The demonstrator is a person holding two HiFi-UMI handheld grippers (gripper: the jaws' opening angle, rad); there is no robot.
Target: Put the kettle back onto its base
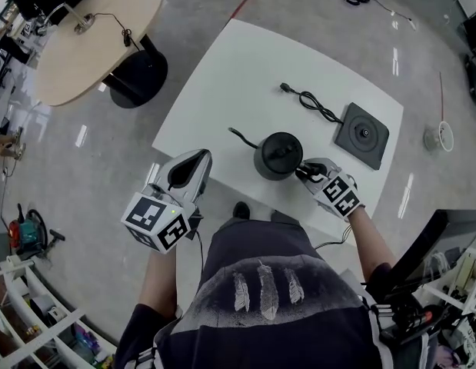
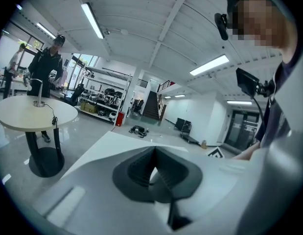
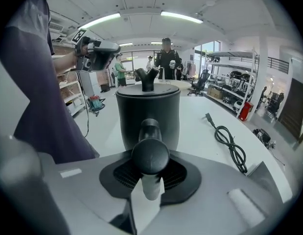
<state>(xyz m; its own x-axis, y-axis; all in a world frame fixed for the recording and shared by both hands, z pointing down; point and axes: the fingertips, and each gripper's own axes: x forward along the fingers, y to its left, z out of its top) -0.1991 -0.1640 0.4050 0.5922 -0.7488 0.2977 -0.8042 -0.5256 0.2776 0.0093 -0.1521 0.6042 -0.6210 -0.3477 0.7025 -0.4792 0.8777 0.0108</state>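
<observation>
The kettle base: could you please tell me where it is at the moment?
In the head view, the kettle base lies toward the right side of the white table, right of the kettle, its power cord trailing left.

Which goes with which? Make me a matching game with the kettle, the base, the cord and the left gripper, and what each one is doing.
Things
1. kettle
2. base
3. cord
4. left gripper

States
A. flat on the table, nothing on it
B. empty, touching nothing
C. handle gripped by the right gripper
D. lying in wiggles

Pairs: 1-C, 2-A, 3-D, 4-B
</observation>
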